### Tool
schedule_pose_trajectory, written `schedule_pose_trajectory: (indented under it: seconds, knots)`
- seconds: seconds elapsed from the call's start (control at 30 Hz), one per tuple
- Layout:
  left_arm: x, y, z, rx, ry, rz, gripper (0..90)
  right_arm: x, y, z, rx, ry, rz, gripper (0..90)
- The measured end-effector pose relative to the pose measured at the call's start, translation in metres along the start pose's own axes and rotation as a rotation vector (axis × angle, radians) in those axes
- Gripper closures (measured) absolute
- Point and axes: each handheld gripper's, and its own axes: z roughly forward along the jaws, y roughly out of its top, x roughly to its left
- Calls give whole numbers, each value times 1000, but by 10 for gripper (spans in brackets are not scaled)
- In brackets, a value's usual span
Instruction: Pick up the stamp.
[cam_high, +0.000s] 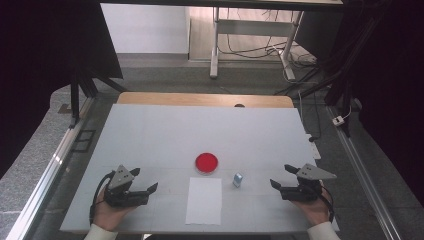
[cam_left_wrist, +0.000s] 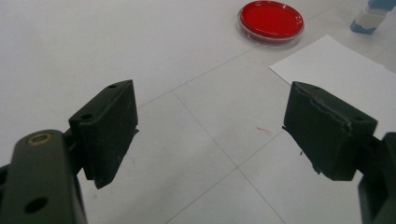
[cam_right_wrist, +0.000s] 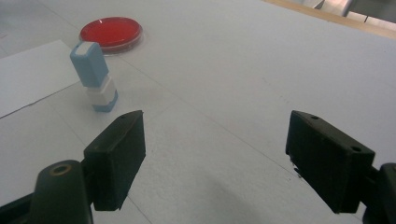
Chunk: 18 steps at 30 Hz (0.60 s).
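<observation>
Both grippers sit low at the near edge of the matte white table (cam_high: 150, 135). The left gripper (cam_high: 146, 181) and right gripper (cam_high: 281, 176) have jaws spread wide, nothing between them. Pads look like chunky black rubber blocks, a bit chipped. Between them lies a flat rectangular paper sheet (cam_high: 204, 200). Just beyond it is a round, glossy red dish (cam_high: 206, 163) with a clear rim. A small blue-and-white stamp (cam_high: 237, 179) stands upright beside the sheet's right corner. Plenty of bare table all around.
</observation>
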Motion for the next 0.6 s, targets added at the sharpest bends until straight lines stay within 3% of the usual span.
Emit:
schedule_pose_trajectory:
  seconds: [0.3, 0.6]
  knots:
    - [0, 1, 4, 7, 3, 2, 175, 1, -2, -2, 8, -15, -2, 211]
    - [1, 1, 5, 17, 4, 6, 172, 0, -3, 4, 15, 0, 1, 219]
